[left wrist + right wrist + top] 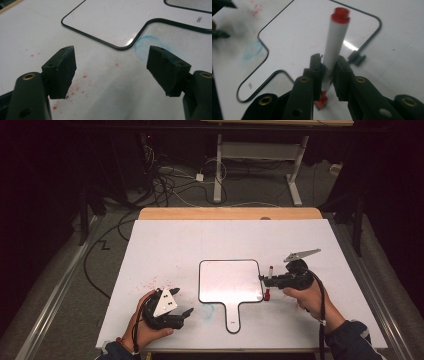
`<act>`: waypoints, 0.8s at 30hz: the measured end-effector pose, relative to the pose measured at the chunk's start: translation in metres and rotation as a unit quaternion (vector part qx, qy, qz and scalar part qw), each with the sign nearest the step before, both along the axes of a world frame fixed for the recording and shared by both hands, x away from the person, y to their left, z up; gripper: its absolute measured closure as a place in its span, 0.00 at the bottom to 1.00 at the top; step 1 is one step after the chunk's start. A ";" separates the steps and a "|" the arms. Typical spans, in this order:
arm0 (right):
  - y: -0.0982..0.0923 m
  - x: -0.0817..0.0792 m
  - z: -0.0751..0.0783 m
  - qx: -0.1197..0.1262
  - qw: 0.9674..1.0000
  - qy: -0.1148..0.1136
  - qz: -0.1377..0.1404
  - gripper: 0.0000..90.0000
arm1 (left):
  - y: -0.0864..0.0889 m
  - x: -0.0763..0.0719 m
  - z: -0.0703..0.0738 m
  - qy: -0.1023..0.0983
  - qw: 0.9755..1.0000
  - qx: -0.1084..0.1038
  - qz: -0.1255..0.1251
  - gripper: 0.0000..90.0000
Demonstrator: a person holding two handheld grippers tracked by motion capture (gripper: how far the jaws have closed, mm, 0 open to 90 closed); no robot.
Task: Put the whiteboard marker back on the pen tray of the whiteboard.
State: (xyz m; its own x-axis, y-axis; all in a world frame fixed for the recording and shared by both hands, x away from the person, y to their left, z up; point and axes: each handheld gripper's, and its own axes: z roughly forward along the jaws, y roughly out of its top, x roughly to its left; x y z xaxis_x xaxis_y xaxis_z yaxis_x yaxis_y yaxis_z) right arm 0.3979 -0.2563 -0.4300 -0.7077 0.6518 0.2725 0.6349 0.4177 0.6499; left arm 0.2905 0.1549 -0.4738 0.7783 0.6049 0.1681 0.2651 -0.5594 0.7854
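Note:
A small whiteboard (230,280) with a black rim and a short handle lies flat on the white table (165,245). My right gripper (263,279) is at the board's right edge, shut on a white marker (270,274) with red ends. In the right gripper view the marker (334,42) stands nearly upright between the pads of that gripper (328,61), its lower red end close to the table. My left gripper (182,301) rests near the front left of the table, jaws wide apart. In the left gripper view nothing lies between its pads (62,72), and the whiteboard (107,20) is just ahead.
A blue smear (207,311) marks the table beside the board's handle, and red specks (152,282) dot the table left of the board. A small black clip (357,58) sits at the board's rim. Beyond the table's wooden far edge (230,213) lie cables and desk legs.

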 end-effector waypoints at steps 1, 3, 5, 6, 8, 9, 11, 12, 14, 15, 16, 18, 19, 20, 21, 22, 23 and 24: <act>0.000 0.004 -0.003 0.005 1.000 0.001 -0.007 0.88 | -0.001 0.000 0.000 0.001 1.000 0.001 0.001 0.25; 0.002 0.011 -0.010 0.016 1.000 0.005 -0.025 0.87 | -0.001 0.000 0.000 0.002 1.000 0.002 -0.001 0.25; 0.006 0.015 -0.019 0.030 0.999 0.012 -0.042 0.86 | -0.001 0.001 -0.001 0.003 1.000 0.003 -0.002 0.25; 0.008 0.017 -0.023 0.030 0.998 0.015 -0.050 0.86 | -0.002 0.000 -0.001 0.004 1.000 0.003 -0.002 0.25; 0.011 0.020 -0.029 0.025 0.997 0.013 -0.065 0.85 | -0.002 0.001 -0.001 0.006 1.000 0.005 -0.002 0.25; 0.013 0.020 -0.031 0.017 0.997 0.005 -0.078 0.86 | -0.002 0.001 -0.002 0.007 1.000 0.007 -0.002 0.25; 0.015 0.020 -0.035 0.013 0.996 -0.006 -0.091 0.85 | -0.003 0.001 -0.003 0.013 1.000 0.004 -0.001 0.25; 0.016 0.018 -0.035 0.009 0.995 -0.014 -0.095 0.85 | -0.003 0.001 -0.003 0.014 1.000 0.004 -0.001 0.25; 0.020 0.016 -0.034 -0.006 0.995 -0.027 -0.095 0.84 | -0.004 0.001 -0.004 0.020 1.000 0.000 0.001 0.25; 0.021 0.015 -0.034 -0.013 0.995 -0.035 -0.094 0.83 | -0.003 0.002 -0.003 0.015 1.000 0.012 -0.003 0.25; 0.023 0.014 -0.034 -0.020 0.994 -0.046 -0.096 0.80 | -0.004 0.002 -0.004 0.016 1.000 0.013 -0.003 0.25; 0.028 0.012 -0.031 -0.056 0.991 -0.082 -0.094 0.77 | -0.004 0.002 -0.004 0.016 1.000 0.012 -0.004 0.25; 0.030 0.012 -0.030 -0.071 0.988 -0.095 -0.097 0.77 | -0.004 0.002 -0.003 0.016 1.000 0.012 -0.005 0.25; 0.030 0.012 -0.030 -0.067 0.989 -0.094 -0.094 0.77 | -0.004 0.002 -0.004 0.016 1.000 0.012 -0.005 0.25; 0.031 0.013 -0.031 -0.063 0.989 -0.092 -0.094 0.76 | -0.005 0.002 -0.004 0.016 1.000 0.013 -0.006 0.25; 0.032 0.014 -0.033 -0.069 0.988 -0.094 -0.097 0.75 | -0.005 0.002 -0.004 0.016 1.000 0.014 -0.006 0.25; 0.033 0.016 -0.034 -0.071 0.988 -0.094 -0.096 0.74 | -0.005 0.003 -0.004 0.016 1.000 0.015 -0.007 0.25; 0.033 0.018 -0.036 -0.072 0.988 -0.093 -0.097 0.74 | -0.006 0.003 -0.004 0.017 1.000 0.016 -0.008 0.25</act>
